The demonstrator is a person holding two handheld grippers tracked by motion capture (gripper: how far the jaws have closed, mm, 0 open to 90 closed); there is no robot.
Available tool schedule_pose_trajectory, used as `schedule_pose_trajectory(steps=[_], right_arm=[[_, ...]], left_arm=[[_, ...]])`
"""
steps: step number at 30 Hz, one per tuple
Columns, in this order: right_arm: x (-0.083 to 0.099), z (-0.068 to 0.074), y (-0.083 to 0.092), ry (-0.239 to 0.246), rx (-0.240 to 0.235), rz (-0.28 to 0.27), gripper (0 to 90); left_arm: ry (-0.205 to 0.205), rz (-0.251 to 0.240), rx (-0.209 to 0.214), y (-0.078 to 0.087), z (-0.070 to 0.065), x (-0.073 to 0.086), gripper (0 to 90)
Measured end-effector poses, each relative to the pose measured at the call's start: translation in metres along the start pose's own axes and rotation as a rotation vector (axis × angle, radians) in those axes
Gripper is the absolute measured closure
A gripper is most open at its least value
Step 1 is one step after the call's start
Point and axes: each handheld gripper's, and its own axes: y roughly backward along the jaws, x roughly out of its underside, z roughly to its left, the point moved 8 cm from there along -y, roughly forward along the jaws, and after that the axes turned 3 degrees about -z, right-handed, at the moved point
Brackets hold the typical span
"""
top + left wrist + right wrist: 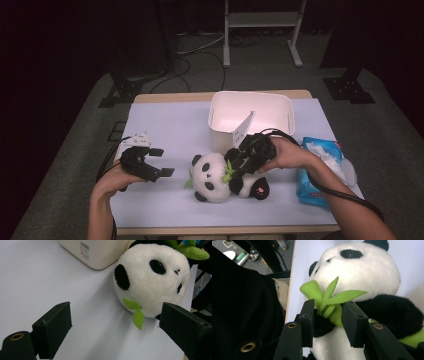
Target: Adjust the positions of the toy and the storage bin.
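A black-and-white panda plush (212, 172) lies on the pale table sheet, just in front of a white bin (250, 96). It holds a green bamboo sprig (332, 297) against its chest. My right gripper (232, 174) reaches onto the panda from the right. In the right gripper view its jaws (328, 307) stand on either side of the sprig's stalk and a black paw, close to them, with no clear squeeze showing. My left gripper (163, 162) hovers open to the panda's left. The left gripper view has the panda's head (150, 282) beyond its wide jaws (115, 322), with nothing between them.
The bin (100, 255) has a white card (243, 129) leaning inside it. A blue packet of tissues (320, 170) lies at the table's right edge. The table sheet (165, 125) is bare at the back left. Cables and stand legs lie on the floor beyond.
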Motion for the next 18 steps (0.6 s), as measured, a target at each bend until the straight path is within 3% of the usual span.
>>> schedule_pose_trajectory(steps=[11,18], right_arm=[[-0.002,-0.004,-0.013,0.012,-0.008,0.044,59.0],[-0.001,-0.006,-0.018,0.007,-0.012,0.056,65.7]], left_arm=[[0.009,-0.014,0.000,0.003,0.001,0.000,9.8],[0.009,-0.012,0.001,0.002,0.001,0.000,9.9]])
